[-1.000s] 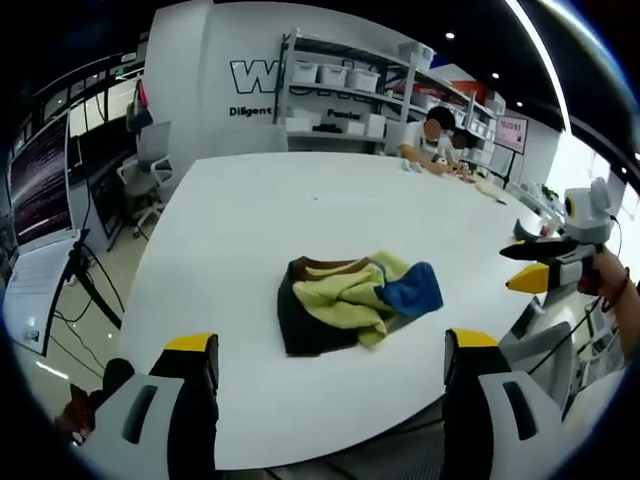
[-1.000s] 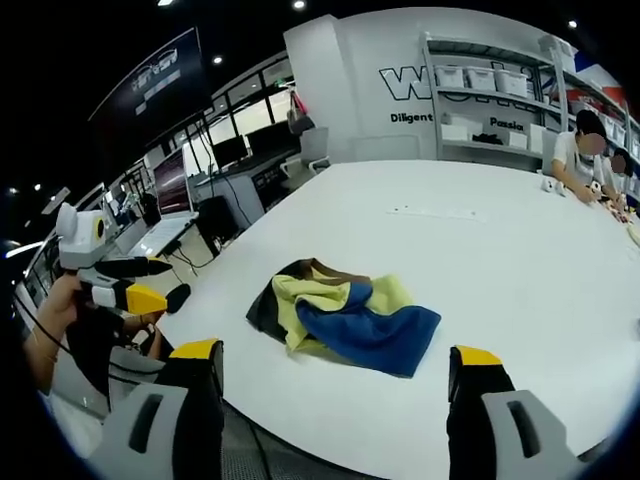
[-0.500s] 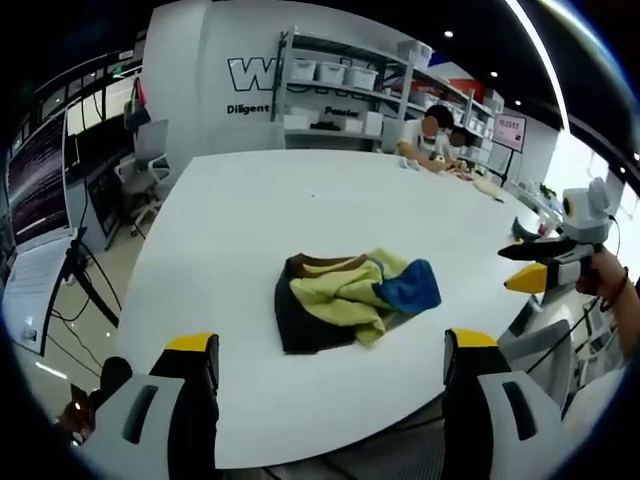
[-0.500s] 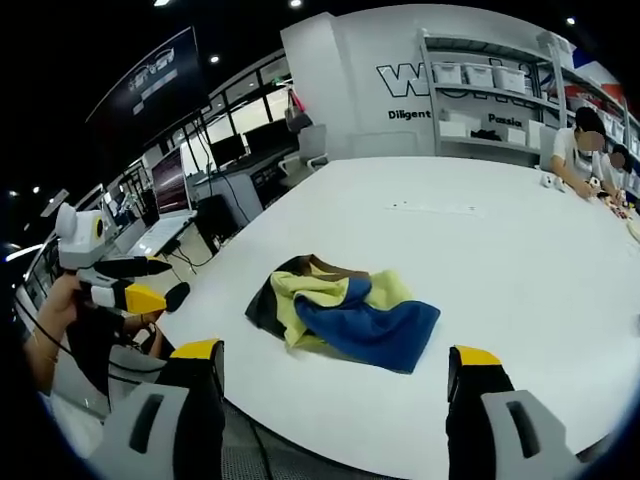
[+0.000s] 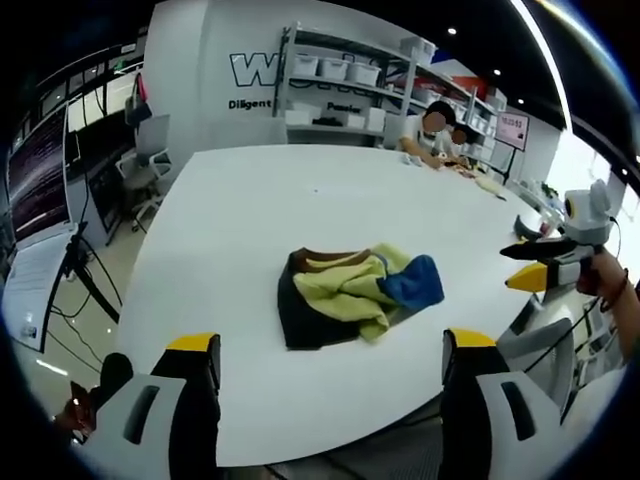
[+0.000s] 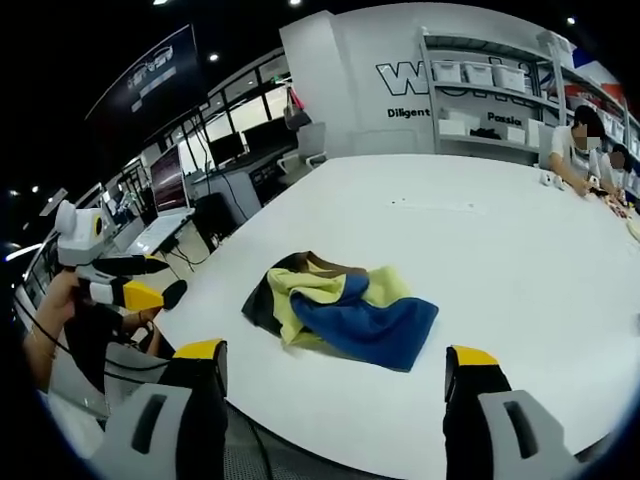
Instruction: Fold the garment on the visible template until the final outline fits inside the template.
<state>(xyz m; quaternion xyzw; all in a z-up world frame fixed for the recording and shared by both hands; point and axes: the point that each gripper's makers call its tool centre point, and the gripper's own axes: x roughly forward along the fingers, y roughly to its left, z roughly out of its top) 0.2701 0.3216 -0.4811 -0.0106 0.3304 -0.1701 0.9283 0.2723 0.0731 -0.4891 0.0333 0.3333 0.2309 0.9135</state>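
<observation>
A crumpled garment [image 5: 355, 296] in yellow, blue, black and brown lies in a heap on the white table [image 5: 250, 200]. In the right gripper view the same garment [image 6: 340, 308] shows its blue part nearest. My left gripper [image 5: 330, 345] hangs open off the table's near edge, short of the heap. My right gripper [image 6: 335, 352] is open too, held off the table edge with nothing between its jaws. Each gripper appears in the other's view, the right gripper [image 5: 545, 268] at the right and the left gripper [image 6: 110, 280] at the left. No template outline can be made out on the table.
People sit at the table's far end [image 5: 432, 135]. Shelves with white boxes [image 5: 340, 95] stand against the back wall. Desks with monitors [image 6: 190, 170] and an office chair [image 5: 145, 175] flank the table. A person's hand [image 6: 55, 310] holds the left gripper.
Both views have shifted slightly, so the cameras moved a little. The garment lies as before and both grippers stay open.
</observation>
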